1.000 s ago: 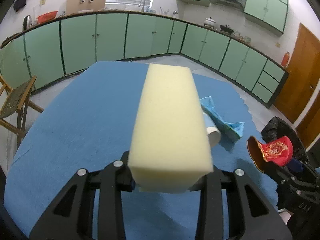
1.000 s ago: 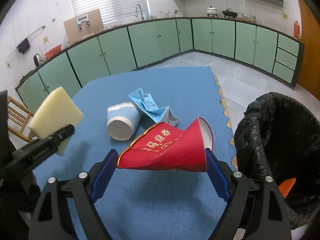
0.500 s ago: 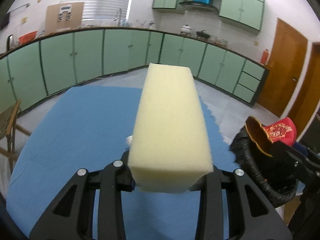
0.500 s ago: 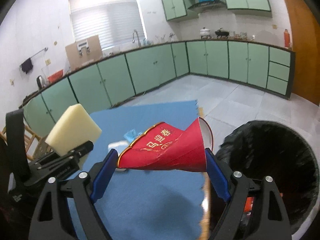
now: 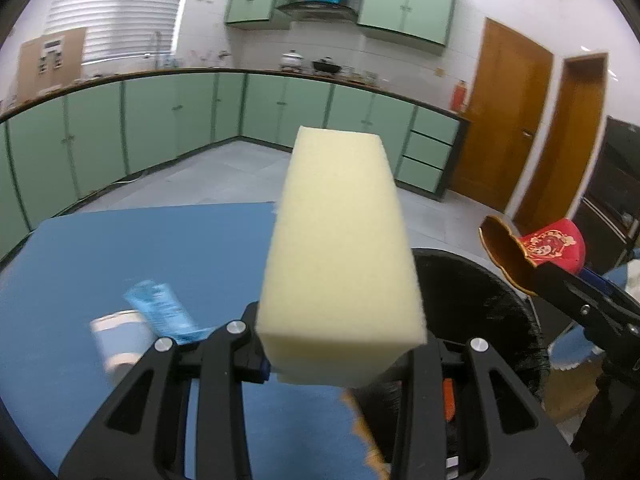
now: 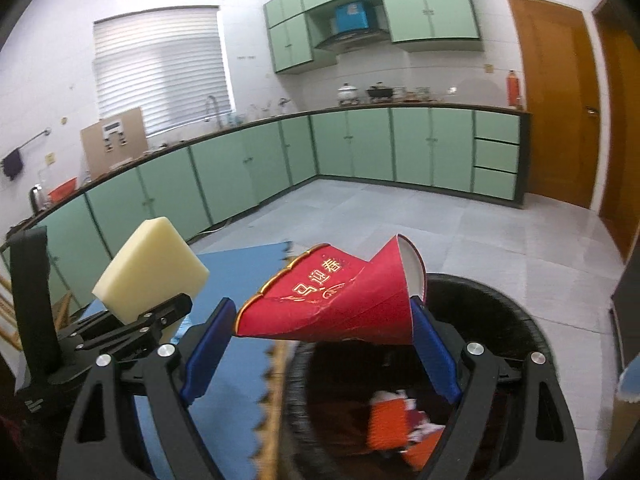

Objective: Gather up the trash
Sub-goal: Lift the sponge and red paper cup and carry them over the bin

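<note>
My left gripper (image 5: 340, 364) is shut on a pale yellow foam block (image 5: 340, 248), held in the air at the near rim of the black-bagged trash bin (image 5: 480, 304). My right gripper (image 6: 320, 332) is shut on a crushed red paper cup (image 6: 336, 300) and holds it over the bin's opening (image 6: 500, 340). The bin holds red and orange scraps (image 6: 390, 420). The block and left gripper also show in the right wrist view (image 6: 152, 272). A white cup (image 5: 120, 340) and a blue wrapper (image 5: 160, 308) lie on the blue mat (image 5: 140, 248).
Green kitchen cabinets (image 6: 360, 148) run along the far walls. Wooden doors (image 5: 504, 120) stand to the right. Grey tiled floor (image 6: 460, 232) lies beyond the mat. A wooden chair (image 6: 6, 320) is at the left edge.
Both grippers have swung right from over the mat to the bin, carrying the foam block and the red cup. The white cup and blue wrapper now lie to the left.
</note>
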Motion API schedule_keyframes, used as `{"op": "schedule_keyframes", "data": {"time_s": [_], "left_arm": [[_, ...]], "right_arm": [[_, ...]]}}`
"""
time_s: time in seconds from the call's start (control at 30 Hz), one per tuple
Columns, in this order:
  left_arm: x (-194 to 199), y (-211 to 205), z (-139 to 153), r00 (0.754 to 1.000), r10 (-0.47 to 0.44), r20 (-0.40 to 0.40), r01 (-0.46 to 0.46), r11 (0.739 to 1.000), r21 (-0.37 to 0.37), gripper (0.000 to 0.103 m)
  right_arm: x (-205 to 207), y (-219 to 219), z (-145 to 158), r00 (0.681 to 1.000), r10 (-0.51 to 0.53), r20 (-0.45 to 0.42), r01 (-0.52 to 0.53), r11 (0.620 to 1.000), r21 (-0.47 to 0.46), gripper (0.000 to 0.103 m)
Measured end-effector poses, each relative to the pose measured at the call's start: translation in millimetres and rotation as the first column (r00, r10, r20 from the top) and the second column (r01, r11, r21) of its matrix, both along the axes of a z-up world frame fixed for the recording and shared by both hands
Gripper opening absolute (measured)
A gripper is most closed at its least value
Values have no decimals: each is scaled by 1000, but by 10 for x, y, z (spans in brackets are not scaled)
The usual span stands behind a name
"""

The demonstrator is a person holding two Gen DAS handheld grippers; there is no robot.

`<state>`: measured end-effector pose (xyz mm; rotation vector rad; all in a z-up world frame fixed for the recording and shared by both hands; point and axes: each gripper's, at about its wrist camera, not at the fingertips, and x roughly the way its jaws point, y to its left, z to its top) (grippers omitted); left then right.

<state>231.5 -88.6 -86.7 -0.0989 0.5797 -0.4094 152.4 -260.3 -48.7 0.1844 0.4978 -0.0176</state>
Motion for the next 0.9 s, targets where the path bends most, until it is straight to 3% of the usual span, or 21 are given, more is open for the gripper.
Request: {"op": "schedule_keyframes", "data": {"time_s": [0.27, 0.77, 0.87, 0.9], "left_arm": [[159, -794, -291, 993, -114, -34, 115, 993, 24, 33], [419, -1485, -707, 977, -200, -77, 205, 976, 69, 34], [464, -1535, -749, 973, -211, -91, 217, 974, 61, 38], [471, -1551, -757, 971, -219, -96, 225, 973, 55, 44]], "right_arm": [[14, -598, -314, 994, -89, -60, 88, 996, -14, 84], [95, -1290, -865, 977, -157, -144, 157, 988, -13, 84], [115, -1356, -917, 976, -154, -155, 153, 988, -19, 85], [126, -1380, -946, 975, -152, -161, 150, 988, -22, 86]]}}
